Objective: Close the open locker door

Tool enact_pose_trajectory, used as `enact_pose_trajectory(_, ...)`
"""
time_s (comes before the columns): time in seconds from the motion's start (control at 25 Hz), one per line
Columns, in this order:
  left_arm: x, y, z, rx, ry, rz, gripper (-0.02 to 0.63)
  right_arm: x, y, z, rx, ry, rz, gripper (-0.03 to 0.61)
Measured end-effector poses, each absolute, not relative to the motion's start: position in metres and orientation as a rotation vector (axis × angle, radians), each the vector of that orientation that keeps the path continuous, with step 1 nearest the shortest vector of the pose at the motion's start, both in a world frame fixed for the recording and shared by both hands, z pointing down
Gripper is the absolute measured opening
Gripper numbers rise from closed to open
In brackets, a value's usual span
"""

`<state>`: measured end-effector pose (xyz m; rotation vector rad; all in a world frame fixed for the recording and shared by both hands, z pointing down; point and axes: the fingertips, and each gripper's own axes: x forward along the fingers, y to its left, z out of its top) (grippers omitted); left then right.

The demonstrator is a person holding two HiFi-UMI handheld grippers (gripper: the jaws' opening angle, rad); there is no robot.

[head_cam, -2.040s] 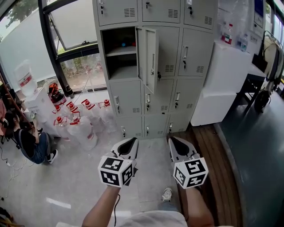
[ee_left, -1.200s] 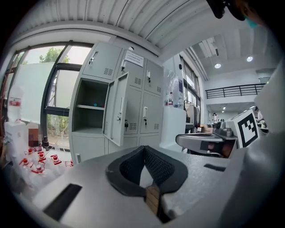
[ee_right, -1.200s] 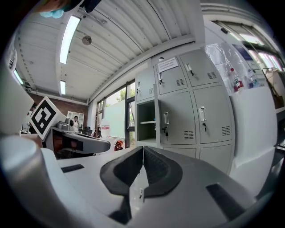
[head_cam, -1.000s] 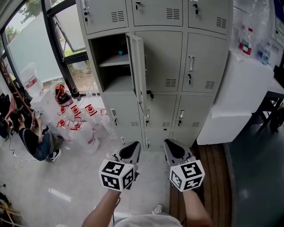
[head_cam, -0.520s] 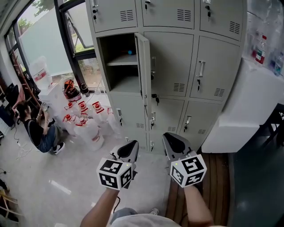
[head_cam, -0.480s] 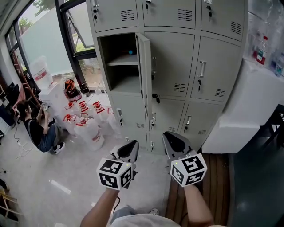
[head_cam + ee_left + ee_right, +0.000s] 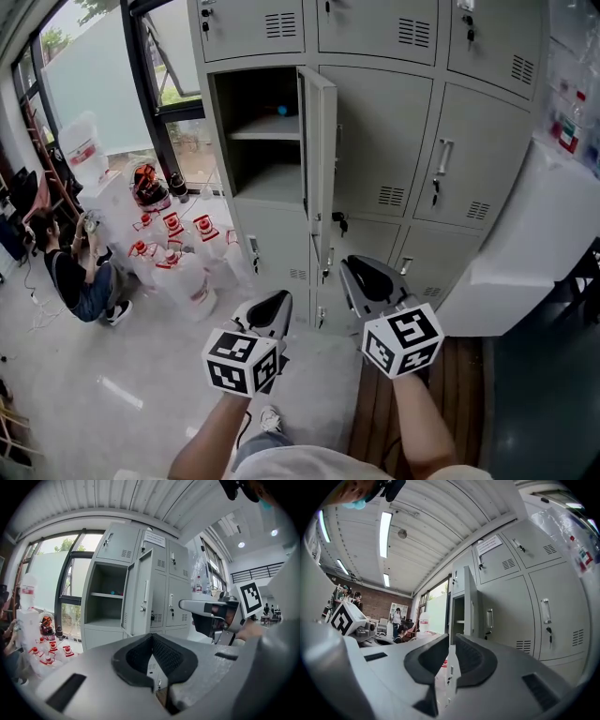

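Note:
The grey locker bank fills the middle of the head view. One locker door in the second row stands open, swung out edge-on toward me beside its open compartment. My left gripper is shut and empty, low in front of the lockers. The right gripper is higher, pointing at the lower lockers under the open door, apart from it. Its jaws are opening, a narrow gap shows and nothing is between them. In the right gripper view the door rises just behind the right gripper. The left gripper view shows the door beyond the left gripper.
Several large water jugs with red caps stand on the floor left of the lockers. A person sits on the floor at the far left by the window. A white cabinet stands to the right. A wooden floor strip runs below.
I have come closer to the lockers and the open door now looms larger. The right gripper has risen toward the door's lower edge. The left gripper has held its place.

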<state>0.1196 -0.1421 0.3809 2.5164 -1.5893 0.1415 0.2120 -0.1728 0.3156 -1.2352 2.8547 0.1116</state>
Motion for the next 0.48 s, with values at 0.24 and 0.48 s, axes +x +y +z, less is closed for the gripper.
enact_pose_trajectory(0.24,0.109,-0.182,0.373,2.541,-1.560,0.135,0.006,0.199,-0.213,0.304,-1.246,2.844,0.123,0.041)
enact_pose_trajectory(0.48,0.092,-0.208,0.377,2.538,-1.537,0.150,0.006,0.190,-0.245,0.300,-1.257,2.834,0.100,0.099)
